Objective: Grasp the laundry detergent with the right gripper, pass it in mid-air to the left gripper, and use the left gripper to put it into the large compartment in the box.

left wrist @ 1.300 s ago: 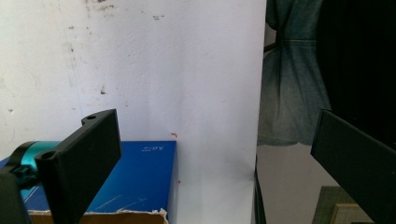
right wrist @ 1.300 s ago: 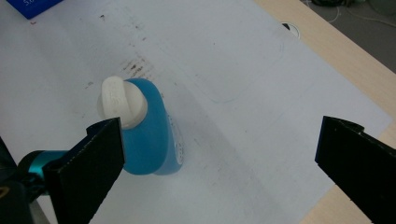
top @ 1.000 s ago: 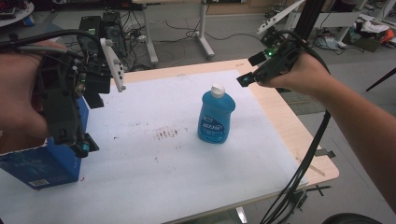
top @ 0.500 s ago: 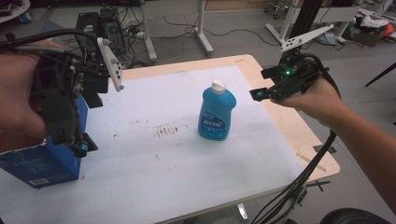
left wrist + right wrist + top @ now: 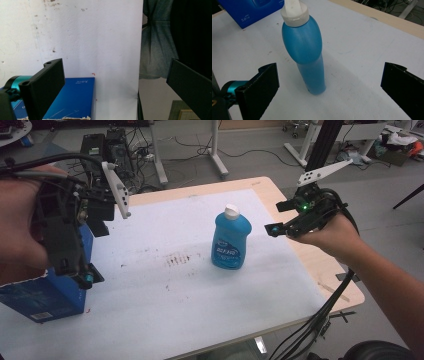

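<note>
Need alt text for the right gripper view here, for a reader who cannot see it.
A blue bottle with a white cap stands upright on a white table cover, seen between the right gripper's two wide-open black jaws. A blue box sits behind it, apart from it, at the top left.

Left tool (image 5: 92, 277) raised, jaws wide apart; right tool (image 5: 274, 229) level, jaws spread.

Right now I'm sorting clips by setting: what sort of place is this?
Probably a lab or workshop: a padded table, loose cables on the floor, and metal equipment stands behind.
</note>
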A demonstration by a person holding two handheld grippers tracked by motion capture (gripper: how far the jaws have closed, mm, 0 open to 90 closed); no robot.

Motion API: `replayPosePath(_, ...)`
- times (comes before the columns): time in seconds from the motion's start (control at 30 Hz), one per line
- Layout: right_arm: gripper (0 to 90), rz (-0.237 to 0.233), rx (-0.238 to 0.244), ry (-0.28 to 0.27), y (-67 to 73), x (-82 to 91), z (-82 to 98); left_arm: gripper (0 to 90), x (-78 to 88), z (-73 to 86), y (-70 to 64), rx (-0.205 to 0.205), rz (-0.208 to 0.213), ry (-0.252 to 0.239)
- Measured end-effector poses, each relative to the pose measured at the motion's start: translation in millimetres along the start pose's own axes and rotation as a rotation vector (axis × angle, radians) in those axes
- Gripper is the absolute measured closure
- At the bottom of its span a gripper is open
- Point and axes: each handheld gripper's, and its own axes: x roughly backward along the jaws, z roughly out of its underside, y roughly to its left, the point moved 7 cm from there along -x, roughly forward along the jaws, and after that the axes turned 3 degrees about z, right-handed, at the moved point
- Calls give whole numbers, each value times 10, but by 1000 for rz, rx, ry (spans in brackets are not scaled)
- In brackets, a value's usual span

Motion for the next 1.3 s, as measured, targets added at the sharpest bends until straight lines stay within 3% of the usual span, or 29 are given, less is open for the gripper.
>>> replayPosePath(0.3, 7, -14, -35, -66, 121, -200, 169, 17, -12, -14, -3, 1, 2, 1)
replayPosePath(0.73, 7, -60, -91, -59, 171, -643, 408, 17, -20, 37, -4, 4, 6, 9)
replayPosePath(1.3, 7, -121, -115, -90, 210, -1026, 425, 17, -32, 40, 23, 7, 8, 15)
